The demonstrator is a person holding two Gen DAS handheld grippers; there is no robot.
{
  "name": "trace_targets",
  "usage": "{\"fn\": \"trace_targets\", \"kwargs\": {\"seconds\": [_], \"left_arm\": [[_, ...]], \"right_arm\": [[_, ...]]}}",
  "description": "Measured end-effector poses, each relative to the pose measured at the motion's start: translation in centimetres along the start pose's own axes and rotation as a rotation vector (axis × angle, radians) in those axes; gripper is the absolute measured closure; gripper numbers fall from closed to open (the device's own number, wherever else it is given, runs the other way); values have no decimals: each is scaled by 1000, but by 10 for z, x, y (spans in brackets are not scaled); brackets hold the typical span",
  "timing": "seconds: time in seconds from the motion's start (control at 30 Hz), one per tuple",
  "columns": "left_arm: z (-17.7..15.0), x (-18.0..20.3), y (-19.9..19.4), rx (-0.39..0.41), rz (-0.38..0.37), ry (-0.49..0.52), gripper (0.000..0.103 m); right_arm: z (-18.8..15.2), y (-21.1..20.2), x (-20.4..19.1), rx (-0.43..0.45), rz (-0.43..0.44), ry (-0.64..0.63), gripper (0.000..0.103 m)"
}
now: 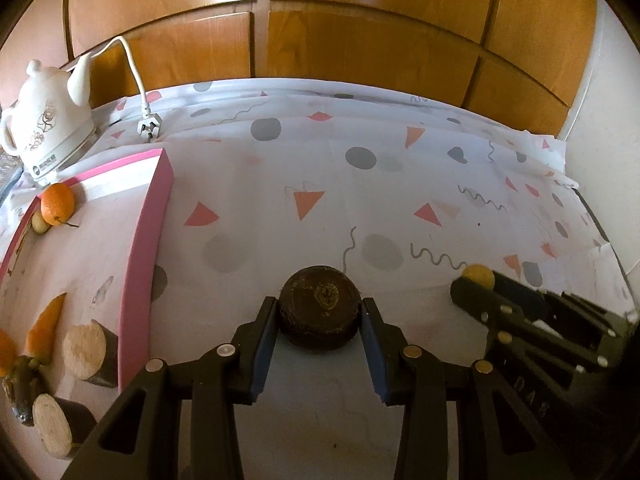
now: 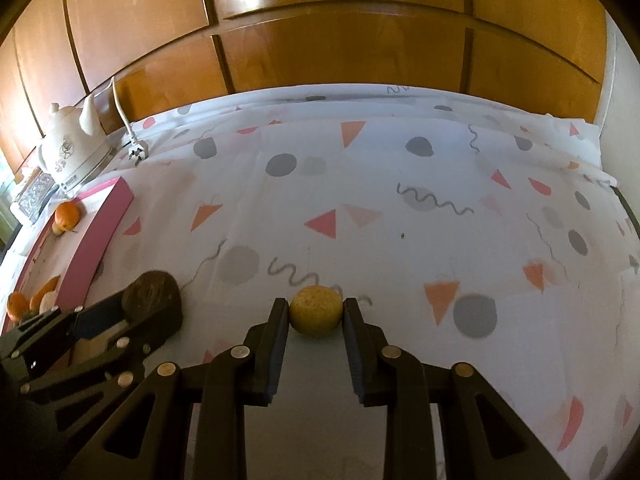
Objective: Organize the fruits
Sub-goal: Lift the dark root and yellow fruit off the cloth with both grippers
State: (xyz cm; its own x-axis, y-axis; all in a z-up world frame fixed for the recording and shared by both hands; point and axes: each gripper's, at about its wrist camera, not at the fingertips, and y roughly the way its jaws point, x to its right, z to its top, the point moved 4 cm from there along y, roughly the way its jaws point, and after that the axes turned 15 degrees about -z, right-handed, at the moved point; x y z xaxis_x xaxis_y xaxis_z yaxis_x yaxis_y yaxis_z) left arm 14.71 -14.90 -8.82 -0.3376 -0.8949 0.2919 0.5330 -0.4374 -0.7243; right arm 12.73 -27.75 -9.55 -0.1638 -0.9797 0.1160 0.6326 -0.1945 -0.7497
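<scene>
Two fruits remain outside: we hold the dark round fruit (image 1: 319,307) clamped in our left claw (image 1: 319,322) and the yellow fruit (image 2: 316,310) in our right claw (image 2: 316,320), the pink tray (image 1: 146,216) with its orange (image 1: 58,204) lying off to the left of both.

tray (image 1: 148,236) left on cloth (image 1: 320,200) | kettle (image 1: 48,128) behind tray | orange (image 1: 58,204) in tray

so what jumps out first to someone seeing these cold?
Each gripper has a fruit between its fingers: the left gripper around a dark brown round fruit, the right gripper around a small yellow fruit, both low over the patterned tablecloth. At left sits a pink-rimmed tray holding an orange, with a white kettle behind it.
</scene>
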Motion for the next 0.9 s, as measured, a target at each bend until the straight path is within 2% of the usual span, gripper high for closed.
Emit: {"fn": "trace_targets", "kwargs": {"seconds": [0.37, 0.9], "left_arm": [[-4, 0, -11, -4, -14, -16, 62], [-7, 1, -62, 72, -24, -5, 62]], "right_arm": [[-6, 2, -2, 7, -16, 0, 75], [-11, -6, -9, 22, -63, -45, 76]]}}
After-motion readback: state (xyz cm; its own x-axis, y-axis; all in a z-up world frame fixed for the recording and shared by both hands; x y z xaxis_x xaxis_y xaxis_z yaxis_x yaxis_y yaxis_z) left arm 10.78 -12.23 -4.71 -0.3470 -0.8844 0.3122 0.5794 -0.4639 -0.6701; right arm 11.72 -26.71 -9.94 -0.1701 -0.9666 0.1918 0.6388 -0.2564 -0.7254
